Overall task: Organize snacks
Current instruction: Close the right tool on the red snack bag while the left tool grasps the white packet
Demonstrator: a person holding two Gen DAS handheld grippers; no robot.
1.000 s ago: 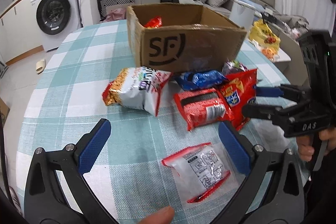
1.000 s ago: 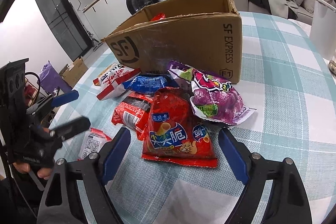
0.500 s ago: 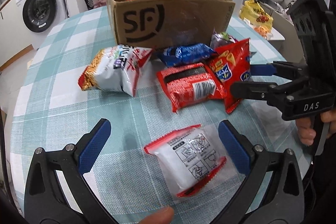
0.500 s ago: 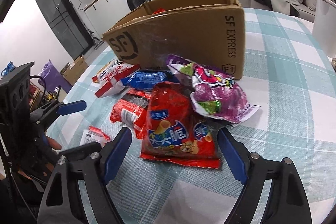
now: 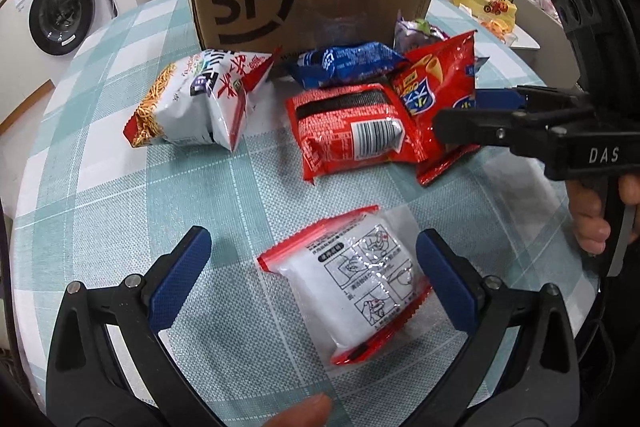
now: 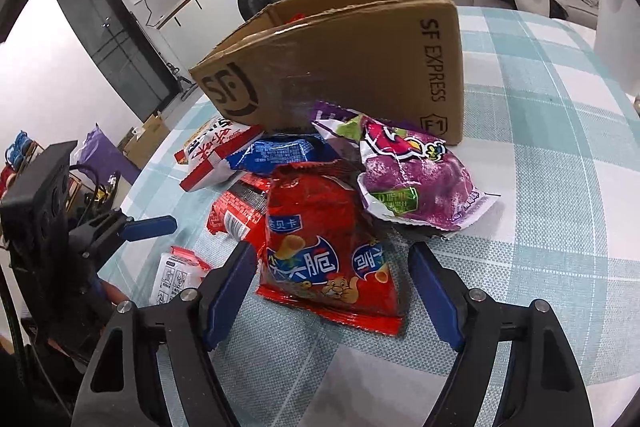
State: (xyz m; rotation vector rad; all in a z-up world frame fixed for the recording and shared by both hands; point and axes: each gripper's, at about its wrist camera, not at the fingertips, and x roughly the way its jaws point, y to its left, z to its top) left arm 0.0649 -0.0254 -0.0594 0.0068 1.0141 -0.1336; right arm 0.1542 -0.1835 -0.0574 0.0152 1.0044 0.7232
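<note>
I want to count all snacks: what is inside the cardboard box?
Inside the cardboard box, only a small red piece of a packet shows above the near wall. The walls hide the floor, so further contents cannot be seen.

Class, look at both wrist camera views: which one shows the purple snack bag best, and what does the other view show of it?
The right wrist view: the purple snack bag lies whole and unobstructed in front of the cardboard box. In the left wrist view only its crinkled top peeks out behind the red chip bag.
</note>
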